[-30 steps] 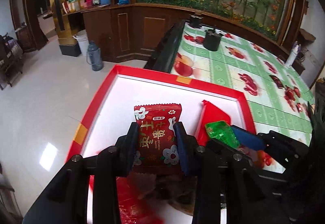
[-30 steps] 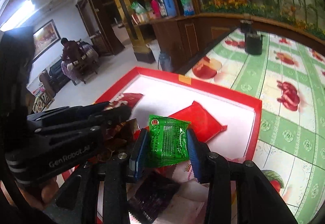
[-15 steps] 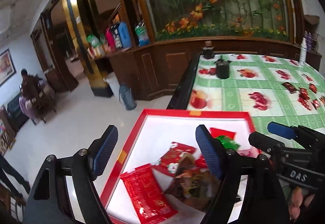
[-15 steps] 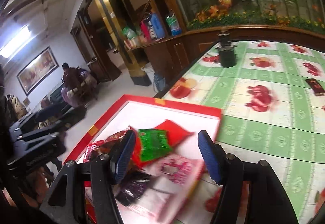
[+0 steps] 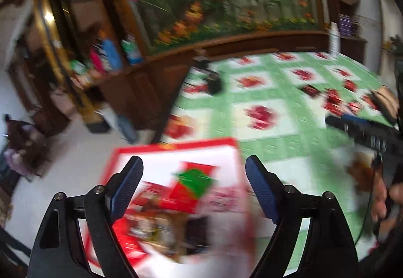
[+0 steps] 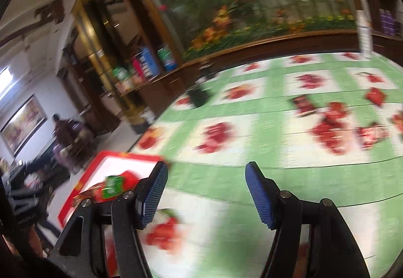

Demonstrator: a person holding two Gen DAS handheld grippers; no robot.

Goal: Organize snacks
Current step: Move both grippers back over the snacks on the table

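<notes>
Both hand-held grippers empty and spread wide: left hand-held gripper hovering over the red-rimmed white tray at the table's near left corner, nothing between its blue pads; right hand-held gripper likewise gaping, nothing held, poised above the green-and-white fruit-print tablecloth and pointed toward the far right side of the table.

Inside the tray: a green square snack packet lying on a red flat packet, other wrappers blurred beyond telling. Same green packet visible from the right view, tray rim to the left of the fingers.

Loose on the cloth toward the right edge: a dark red rectangular snack packet, a small red packet and a red printed wrapper, well apart from the tray.

Likely step: reaching out for the next loose snacks. To do well: pick one packet clear of its neighbours, slow before arrival since the views smear, come down with fingers straddling the packet's short width, pads low against the cloth, close on the flat body rather than a crimped end. Thin foil probably slippery; cloth liable to bunch if scraped.
</notes>
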